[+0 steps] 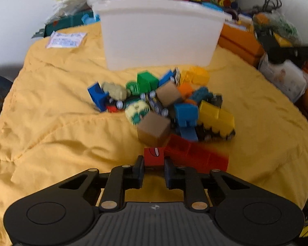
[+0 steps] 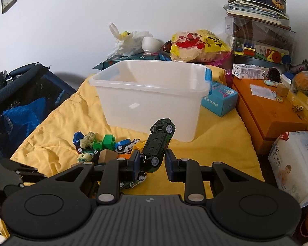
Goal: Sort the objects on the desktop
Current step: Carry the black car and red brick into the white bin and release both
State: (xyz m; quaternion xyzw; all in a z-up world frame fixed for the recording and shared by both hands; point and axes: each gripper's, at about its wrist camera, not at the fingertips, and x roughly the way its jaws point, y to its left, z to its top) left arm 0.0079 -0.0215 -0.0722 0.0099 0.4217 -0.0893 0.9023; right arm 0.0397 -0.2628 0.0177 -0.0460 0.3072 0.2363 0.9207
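Your right claw [image 2: 152, 160] pinches the dark green toy car [image 2: 157, 143], lifted nose-up before the white bin [image 2: 149, 94] at twelve o'clock; carry it over the rim next. Your left claw [image 1: 154, 167] is closed on a red block [image 1: 153, 156] at the pile's six o'clock edge.

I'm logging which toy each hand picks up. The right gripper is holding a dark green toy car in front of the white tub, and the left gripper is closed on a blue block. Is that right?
Not quite. The block in the left gripper is red, not blue: the left wrist view shows a small red block between its fingers. The rest holds: in the right wrist view the right gripper grips the dark green toy car in front of the white tub.
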